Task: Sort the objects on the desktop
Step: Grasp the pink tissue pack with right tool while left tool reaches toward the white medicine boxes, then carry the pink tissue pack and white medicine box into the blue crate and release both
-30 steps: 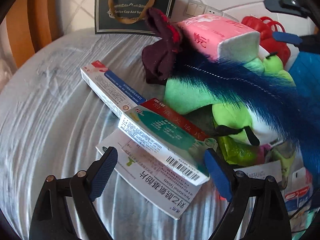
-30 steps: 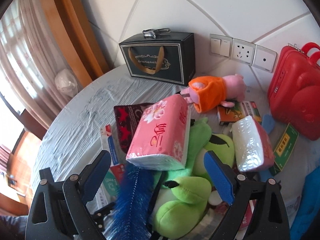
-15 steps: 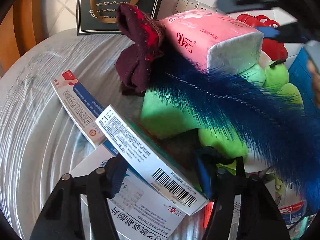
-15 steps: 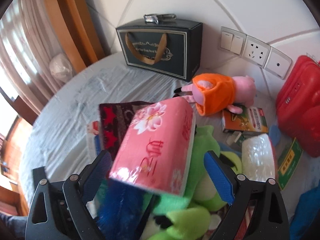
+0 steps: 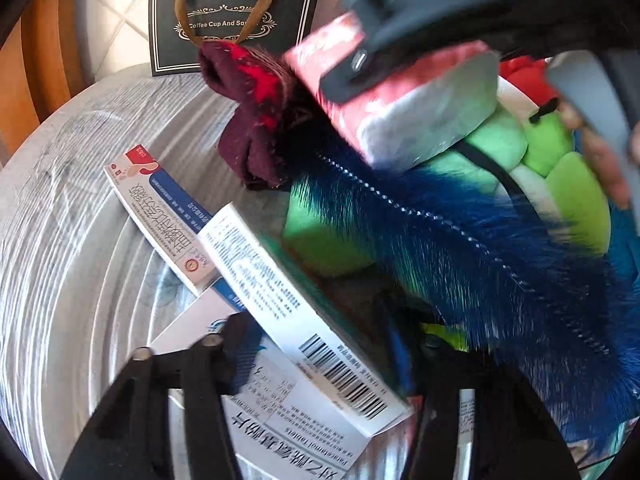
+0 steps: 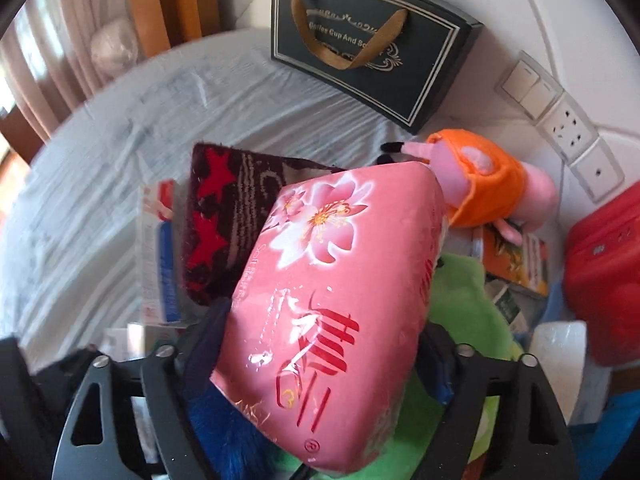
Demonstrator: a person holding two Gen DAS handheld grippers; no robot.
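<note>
The right gripper (image 6: 320, 364) is clamping the pink tissue pack (image 6: 332, 300), which is lying above the green plush toy (image 5: 560, 152). The left gripper (image 5: 320, 360) is gripping the barcoded medicine box (image 5: 296, 312), tilted just left of that toy, beside the blue brush (image 5: 500, 264).

My things sit on a table with a wrinkly grey-white cloth (image 6: 224, 92). A dark gift bag (image 6: 372, 44) stands on it at the back by the wall. A long white and blue box (image 5: 160, 208) lies flat on the cloth. A dark red sock with stars (image 6: 224, 232) lies beside it. A pink pig toy (image 6: 492, 184) lies near the bag.
</note>
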